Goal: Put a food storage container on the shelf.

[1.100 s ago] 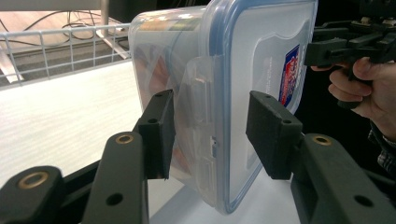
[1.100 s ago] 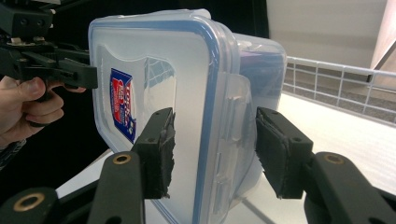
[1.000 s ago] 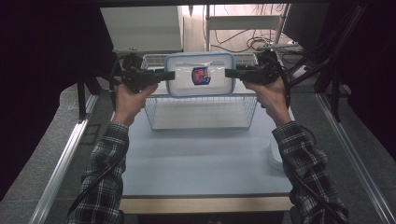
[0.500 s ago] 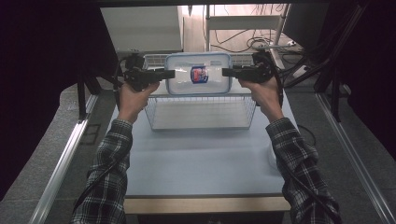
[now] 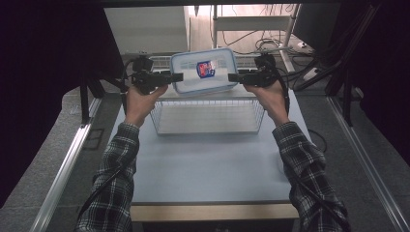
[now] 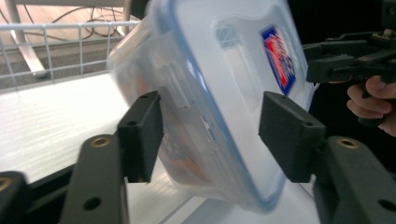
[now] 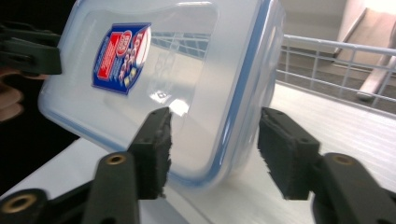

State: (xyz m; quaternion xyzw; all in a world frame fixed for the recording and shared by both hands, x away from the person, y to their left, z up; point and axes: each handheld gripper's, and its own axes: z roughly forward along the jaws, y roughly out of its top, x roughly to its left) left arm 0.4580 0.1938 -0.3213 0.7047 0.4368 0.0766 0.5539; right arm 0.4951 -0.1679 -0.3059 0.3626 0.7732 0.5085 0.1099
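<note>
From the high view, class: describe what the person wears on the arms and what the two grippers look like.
Both sleeves are a dark plaid with pale lines. The left gripper and right gripper are black, each trailing a black cable. Each has two flat, blocky black jaws, with brass-coloured rivets on the arms behind them.

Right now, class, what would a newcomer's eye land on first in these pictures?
A clear plastic container with a blue-rimmed lid and a red-and-blue label, tilted in the air above the wire basket at the table's far end. The left gripper and right gripper flank its two short ends, their black fingers straddling its edge.
</note>
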